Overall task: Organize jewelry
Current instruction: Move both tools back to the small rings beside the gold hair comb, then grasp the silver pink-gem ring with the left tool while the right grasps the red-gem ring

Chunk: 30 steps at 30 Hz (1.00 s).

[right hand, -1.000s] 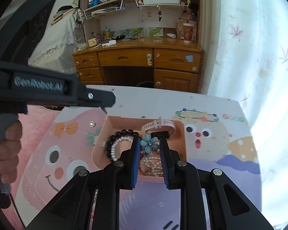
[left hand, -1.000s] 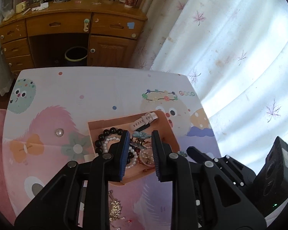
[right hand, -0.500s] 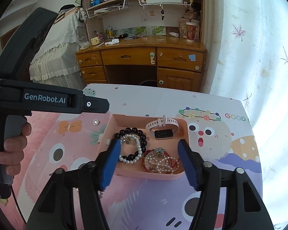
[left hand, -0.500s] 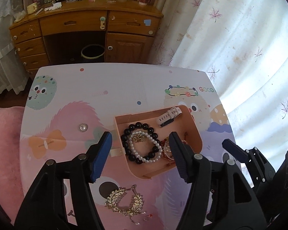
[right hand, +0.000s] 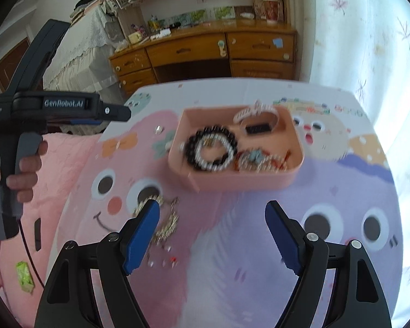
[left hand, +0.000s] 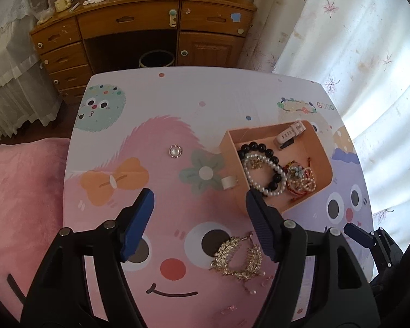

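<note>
Gold necklace (left hand: 236, 257) flat, long axis across open left claw (left hand: 199, 218).

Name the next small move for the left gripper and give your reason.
Probably lower the left gripper toward the gold necklace and close on it. Its jaws stand wide open and empty, the necklace lies loose on the table just below them, outside the pink tray, which already holds the bead bracelets and the watch.
</note>
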Each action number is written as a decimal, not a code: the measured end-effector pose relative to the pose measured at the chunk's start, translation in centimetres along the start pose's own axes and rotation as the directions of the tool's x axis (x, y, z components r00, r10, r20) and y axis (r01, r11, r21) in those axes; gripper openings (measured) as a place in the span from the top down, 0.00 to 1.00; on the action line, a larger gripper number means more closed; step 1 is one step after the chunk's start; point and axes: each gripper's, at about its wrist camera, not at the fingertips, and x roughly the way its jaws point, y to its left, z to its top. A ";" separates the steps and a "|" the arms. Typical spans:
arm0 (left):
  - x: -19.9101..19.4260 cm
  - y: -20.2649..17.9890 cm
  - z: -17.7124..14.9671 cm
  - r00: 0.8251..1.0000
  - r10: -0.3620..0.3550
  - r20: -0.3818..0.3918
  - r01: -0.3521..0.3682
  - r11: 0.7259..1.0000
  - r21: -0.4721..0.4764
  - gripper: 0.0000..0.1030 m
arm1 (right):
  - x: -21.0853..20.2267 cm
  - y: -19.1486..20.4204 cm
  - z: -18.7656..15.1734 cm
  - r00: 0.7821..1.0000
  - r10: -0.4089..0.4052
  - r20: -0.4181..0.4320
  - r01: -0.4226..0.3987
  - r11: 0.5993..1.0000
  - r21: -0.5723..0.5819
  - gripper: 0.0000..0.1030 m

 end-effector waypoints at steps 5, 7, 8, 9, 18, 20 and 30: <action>1.0 0.5 -2.8 0.996 -0.017 -0.084 0.019 0.999 0.027 0.35 | 0.6 2.0 -3.9 0.998 0.025 -0.064 -0.027 0.999 -0.018 0.22; 1.4 0.5 -4.2 0.992 -0.033 -0.124 0.037 0.999 0.030 0.35 | 0.8 2.7 -5.0 0.996 0.019 -0.082 -0.021 0.999 -0.026 0.22; 1.6 0.5 -4.9 0.989 -0.044 -0.144 0.049 0.998 0.030 0.35 | 0.9 3.1 -5.7 0.996 0.012 -0.090 -0.015 0.999 -0.029 0.22; 1.7 0.5 -5.7 0.985 -0.056 -0.162 0.062 0.998 0.031 0.35 | 1.0 3.5 -6.2 0.995 0.010 -0.095 -0.013 0.999 -0.032 0.22; 2.0 -0.3 -12.4 0.953 -0.114 -0.279 0.141 0.987 0.080 0.35 | 1.3 6.3 -8.8 0.999 0.010 -0.043 -0.017 0.987 -0.162 0.22; 1.8 -0.8 -13.5 0.953 -0.123 -0.278 0.158 0.982 0.108 0.35 | 2.0 6.6 -9.2 0.999 0.000 -0.038 -0.008 0.977 -0.212 0.22; 1.2 -4.5 -17.6 0.975 -0.105 -0.196 0.167 0.926 0.337 0.50 | 4.0 8.0 -9.6 0.999 -0.048 -0.021 0.034 0.895 -0.444 0.34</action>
